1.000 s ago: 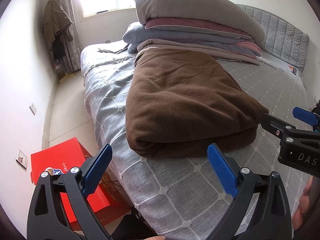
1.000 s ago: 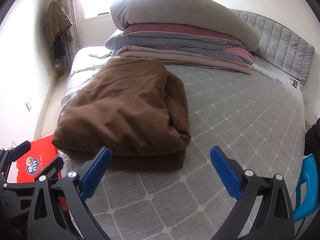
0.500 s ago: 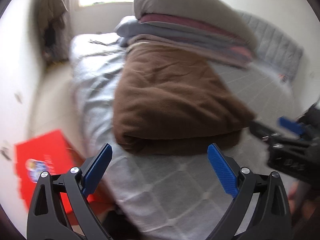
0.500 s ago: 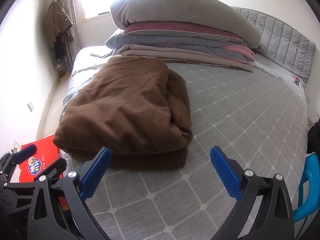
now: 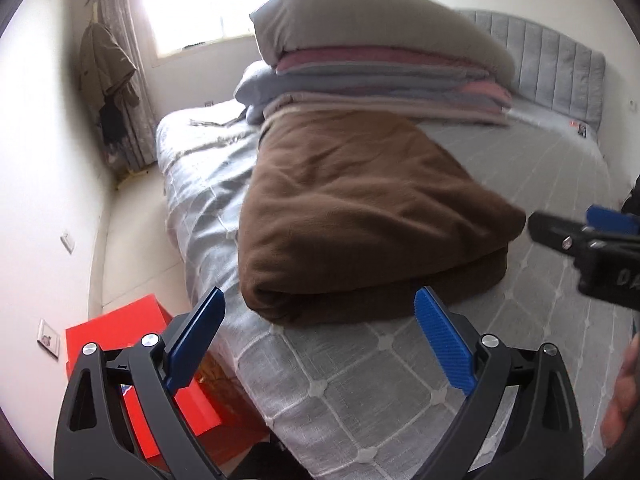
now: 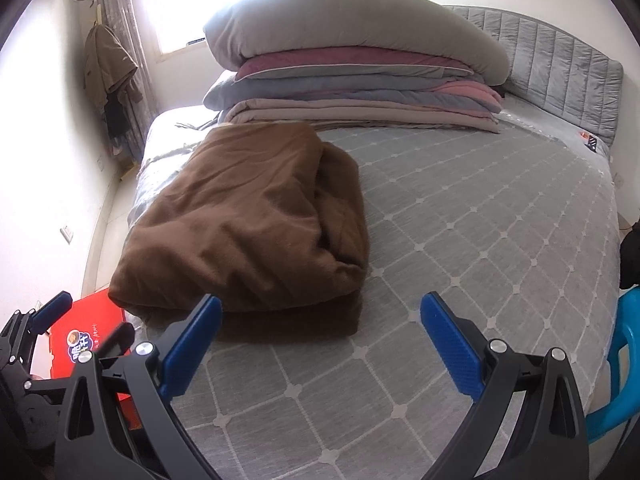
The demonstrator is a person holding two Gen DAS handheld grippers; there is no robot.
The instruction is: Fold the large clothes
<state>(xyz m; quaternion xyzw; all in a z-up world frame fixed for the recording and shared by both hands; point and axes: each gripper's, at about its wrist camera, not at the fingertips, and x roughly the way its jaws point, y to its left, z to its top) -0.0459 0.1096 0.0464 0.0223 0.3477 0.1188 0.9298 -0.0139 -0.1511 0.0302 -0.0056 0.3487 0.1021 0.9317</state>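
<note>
A large brown fleece garment (image 5: 360,216) lies folded into a thick bundle on the grey quilted bed (image 5: 400,392), near its left edge; it also shows in the right wrist view (image 6: 248,228). My left gripper (image 5: 320,336) is open and empty, held just short of the bundle's near edge. My right gripper (image 6: 320,340) is open and empty, in front of the bundle's near right corner. The right gripper's body shows at the right of the left wrist view (image 5: 592,252). The left gripper shows at the lower left of the right wrist view (image 6: 40,344).
A tall stack of folded quilts and a grey pillow (image 6: 352,72) stands at the back of the bed by the padded headboard (image 6: 560,68). A red box (image 5: 136,360) sits on the floor left of the bed. A blue chair (image 6: 624,368) stands at the right. A coat (image 5: 104,64) hangs by the window.
Both grippers stay open and empty. The left wrist view swung and blurred half a second ago and has settled back. The brown bundle has not moved.
</note>
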